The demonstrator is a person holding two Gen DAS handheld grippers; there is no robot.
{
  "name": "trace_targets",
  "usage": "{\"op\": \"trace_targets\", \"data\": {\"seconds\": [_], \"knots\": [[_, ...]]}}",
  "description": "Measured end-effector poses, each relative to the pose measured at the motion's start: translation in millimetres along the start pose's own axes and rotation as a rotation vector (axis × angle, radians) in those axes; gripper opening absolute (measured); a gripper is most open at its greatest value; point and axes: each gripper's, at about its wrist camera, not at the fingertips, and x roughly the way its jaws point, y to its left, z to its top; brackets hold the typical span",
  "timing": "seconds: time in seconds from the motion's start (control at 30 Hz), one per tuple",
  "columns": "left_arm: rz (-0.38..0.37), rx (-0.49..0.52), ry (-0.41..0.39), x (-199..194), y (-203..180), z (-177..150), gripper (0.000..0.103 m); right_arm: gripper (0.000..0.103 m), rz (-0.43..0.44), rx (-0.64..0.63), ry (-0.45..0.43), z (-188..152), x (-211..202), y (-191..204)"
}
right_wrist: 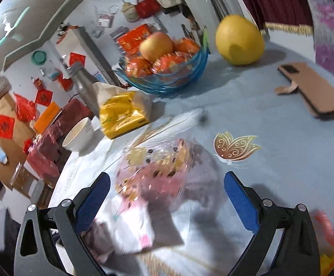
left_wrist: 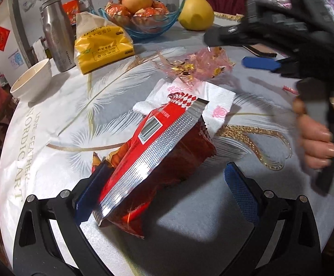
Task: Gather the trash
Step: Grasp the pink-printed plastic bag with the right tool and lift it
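The left gripper stands with its jaws spread wide over the table, and a red snack wrapper with a silver seam lies between its blue pads. The wrapper's lower edge rests against the left pad, while the right pad stays clear of it, so nothing is clamped. The far end of the wrapper overlaps a white paper napkin printed with pink motifs, and just beyond the napkin sits a crumpled pink cellophane wrapper flecked with gold.

The right gripper, seen from the left wrist, reaches in from the right above the pink cellophane, a hand wrapped around its handle. From the right wrist view the right gripper's jaws are also parted, with the pink cellophane and the napkin blurred between and below them; whether either finger touches the cellophane cannot be told.

Further back on the table stand a white bowl, a steel bottle, a yellow tissue pack, a blue glass fruit bowl holding an apple, and a large yellow pomelo. A phone in a tan case lies near the table's far right side
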Motion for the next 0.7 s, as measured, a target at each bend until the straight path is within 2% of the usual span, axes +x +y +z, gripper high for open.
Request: {"op": "trace_targets", "data": {"seconds": [0.23,0.3,0.37,0.4,0.47,0.57,0.7], "knots": [[0.029,-0.009,0.006,1,1,0,0.096,0.095,0.070,0.018,0.030,7,25,-4],[0.031,-0.010,0.007,1,1,0,0.096,0.086,0.087,0.028,0.041,6,29,-5],[0.033,-0.008,0.007,2,1,-1,0.096,0.056,0.110,0.025,0.059,6,32,-5],[0.034,-0.007,0.007,2,1,0,0.096,0.053,0.119,0.019,0.073,5,34,-4],[0.037,-0.005,0.008,3,1,0,0.096,0.040,0.116,0.017,0.056,5,31,-3],[0.038,-0.010,0.001,1,2,-1,0.096,0.033,0.111,0.001,0.035,4,25,-2],[0.005,-0.051,-0.034,-7,9,-2,0.096,0.032,0.095,-0.004,-0.003,4,14,-3]]}}
